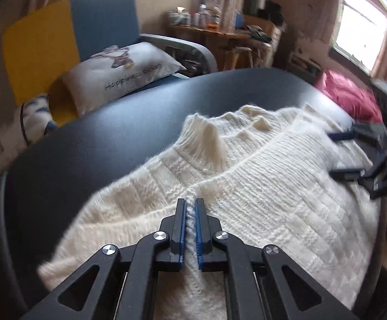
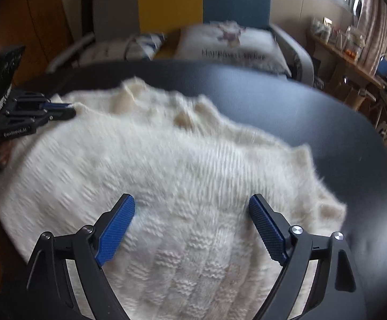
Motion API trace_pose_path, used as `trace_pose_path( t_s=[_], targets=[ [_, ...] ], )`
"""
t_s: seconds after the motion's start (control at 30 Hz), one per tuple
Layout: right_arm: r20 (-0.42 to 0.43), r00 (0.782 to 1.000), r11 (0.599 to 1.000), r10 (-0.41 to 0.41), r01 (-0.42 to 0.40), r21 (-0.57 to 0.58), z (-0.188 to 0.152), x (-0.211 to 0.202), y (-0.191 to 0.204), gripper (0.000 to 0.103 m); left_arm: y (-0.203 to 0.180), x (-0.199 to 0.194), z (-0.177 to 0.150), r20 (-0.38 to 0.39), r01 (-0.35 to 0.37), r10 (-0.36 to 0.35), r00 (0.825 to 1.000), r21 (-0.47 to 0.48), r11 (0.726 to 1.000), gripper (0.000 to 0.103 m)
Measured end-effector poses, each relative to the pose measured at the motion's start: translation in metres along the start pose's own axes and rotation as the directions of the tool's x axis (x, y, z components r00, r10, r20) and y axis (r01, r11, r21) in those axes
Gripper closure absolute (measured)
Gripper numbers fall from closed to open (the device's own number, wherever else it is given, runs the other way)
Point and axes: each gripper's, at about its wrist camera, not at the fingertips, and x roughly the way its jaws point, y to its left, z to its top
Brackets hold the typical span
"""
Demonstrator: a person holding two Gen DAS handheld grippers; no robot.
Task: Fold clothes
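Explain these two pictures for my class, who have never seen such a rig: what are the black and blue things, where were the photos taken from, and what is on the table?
No robot here: a person holds a two-finger grasping tool in each hand, each with a wide-angle camera looking along its fingers. One picture comes from the left tool's camera, the other from the right's. A cream knitted sweater lies on a dark table, to be folded. The left tool is shut, pinching a ridge of the knit between its blue pads. The right tool stands open above the sweater, gripping nothing. Each tool also shows at the edge of the other's picture. Behind the table are an armchair and a printed cushion.
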Motion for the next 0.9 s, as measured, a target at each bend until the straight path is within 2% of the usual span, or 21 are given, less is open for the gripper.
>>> trace_pose_path(
  t_s=[0.13,0.17,0.27,0.37,0.47,0.53,0.6,0.7,0.9],
  targets=[
    [0.020,1.000,1.000,-0.001,0.001,0.004,-0.005,0.001,0.001,0.012,0.002,-0.007,0.005,0.013,-0.036,0.037,0.999,-0.043,0.998,0.090],
    [0.018,1.000,1.000,0.000,0.000,0.004,-0.004,0.000,0.001,0.012,0.002,-0.011,0.007,0.023,-0.055,0.056,0.998,-0.049,0.997,0.081],
    [0.034,0.999,1.000,0.013,-0.014,0.018,0.002,-0.008,0.000,0.012,-0.001,-0.037,0.010,0.108,-0.103,0.108,0.988,-0.055,0.993,0.081],
    [0.081,0.996,0.999,0.046,-0.047,0.010,0.012,-0.016,0.007,0.012,-0.011,-0.054,0.010,0.167,-0.059,0.065,0.984,-0.040,0.997,0.082],
    [0.064,0.998,1.000,0.013,-0.012,-0.007,0.020,-0.004,0.014,0.012,-0.025,-0.040,0.003,0.110,-0.092,0.090,0.990,0.014,0.996,0.081],
    [0.024,0.999,1.000,-0.028,0.029,-0.012,0.022,0.011,0.015,0.012,-0.020,-0.013,-0.008,0.008,-0.140,0.140,0.990,-0.025,0.990,0.081],
    [0.022,0.999,0.999,-0.035,0.035,-0.002,0.021,0.014,0.013,0.009,-0.016,-0.015,-0.009,0.028,-0.131,0.134,0.991,-0.080,0.988,0.080],
    [0.028,0.999,0.999,-0.042,0.042,0.008,0.021,0.012,0.012,0.009,-0.012,-0.026,-0.011,0.068,-0.124,0.136,0.988,-0.154,0.980,0.080],
    [0.079,0.985,0.987,-0.156,0.158,-0.014,0.026,-0.012,0.008,0.009,-0.017,-0.064,-0.022,0.158,-0.140,0.179,0.971,-0.233,0.962,0.080]
  ],
)
